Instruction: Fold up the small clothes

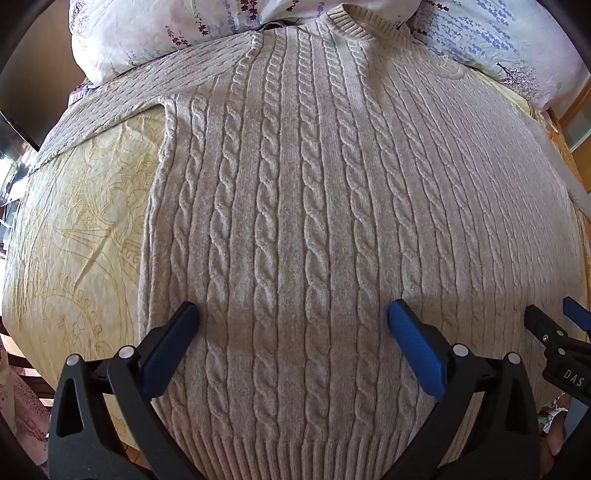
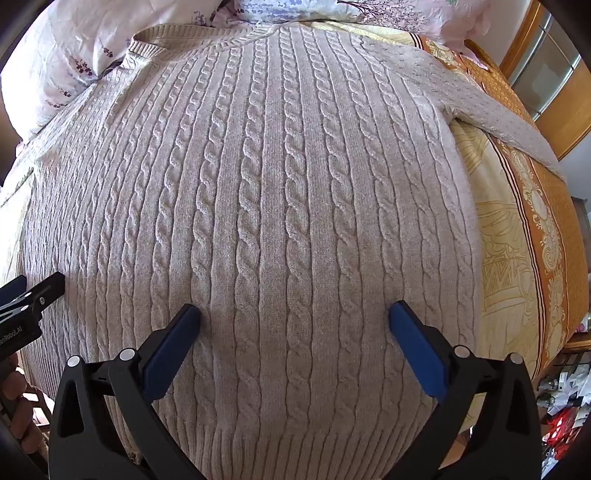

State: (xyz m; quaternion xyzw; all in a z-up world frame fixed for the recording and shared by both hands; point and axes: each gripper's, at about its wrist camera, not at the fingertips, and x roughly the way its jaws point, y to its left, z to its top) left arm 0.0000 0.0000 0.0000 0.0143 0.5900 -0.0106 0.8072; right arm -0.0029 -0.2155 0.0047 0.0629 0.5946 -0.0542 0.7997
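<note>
Item: cable-knit sweater [image 1: 295,206], beige, laid flat and face up on the yellow patterned bedsheet [image 1: 81,229]. Collar [image 1: 354,22] at the far end against the floral pillows [image 1: 140,33]; ribbed hem [image 1: 295,454] at the near edge, under my tools. Left sleeve [image 1: 110,92] runs out to the far left; right sleeve [image 2: 509,122] runs out to the far right, toward the sheet's orange border [image 2: 546,206].

Left gripper [image 1: 293,314]: tongs spread fully apart, nothing between them, poised above the lower body near the left side seam. Tilted steeply down.

Right gripper [image 2: 295,314]: tongs likewise wide apart and empty, over the lower body on the right half. Its neighbour shows at the left edge of its view.

Step in hand, as I judge it: no fold started; I am placing both tools for the first grasp.

Handling notes: the knit looks thick and stretchy, so I would pinch both layers fully, near an edge or the hem, not the middle of a panel. I would close both sides at matching points and lift together, so the cables stay straight. Sleeves should come in across the body first. Risk: snagging a cable loop, or dragging the bedsheet up with the knit.
</note>
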